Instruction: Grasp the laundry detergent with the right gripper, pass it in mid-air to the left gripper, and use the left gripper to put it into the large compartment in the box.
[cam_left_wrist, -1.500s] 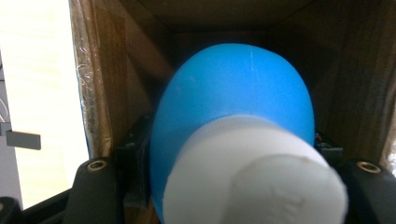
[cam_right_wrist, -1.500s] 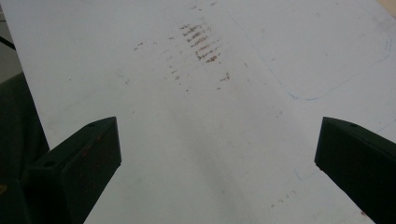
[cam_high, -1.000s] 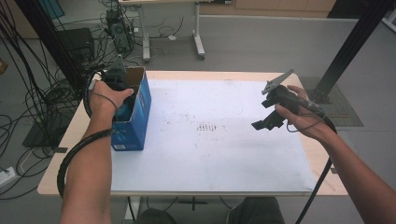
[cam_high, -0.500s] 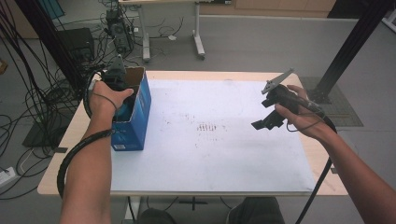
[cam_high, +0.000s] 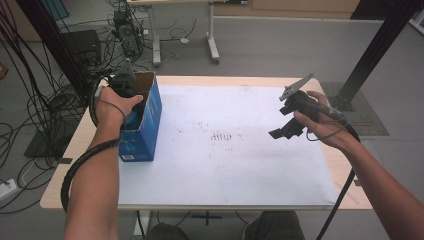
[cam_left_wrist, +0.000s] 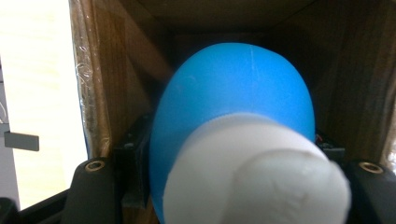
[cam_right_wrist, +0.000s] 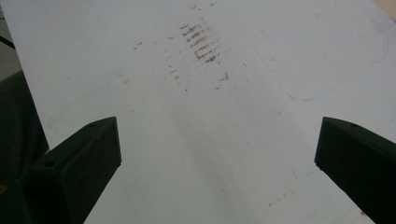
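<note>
A blue cardboard box (cam_high: 146, 134) stands upright with its top open at the left edge of the white mat (cam_high: 235, 170). My left gripper (cam_high: 134, 102) reaches down into it. In the left gripper view a blue rounded bottle (cam_left_wrist: 233, 98) with a white cap (cam_left_wrist: 261, 172) fills the gap between the jaws, deep inside the brown box walls (cam_left_wrist: 93, 79). The jaws have just been opening a little, and the bottle still sits between them. My right gripper (cam_high: 283, 131) hovers over the mat's right side, open, with nothing between its fingers (cam_right_wrist: 88, 149).
The wooden table (cam_high: 75, 150) carries the white mat, which has faint brown smudges (cam_high: 222, 136) at its middle. Cables and equipment (cam_high: 125, 30) lie on the floor beyond the far left corner. A black post (cam_high: 375, 55) rises at the far right.
</note>
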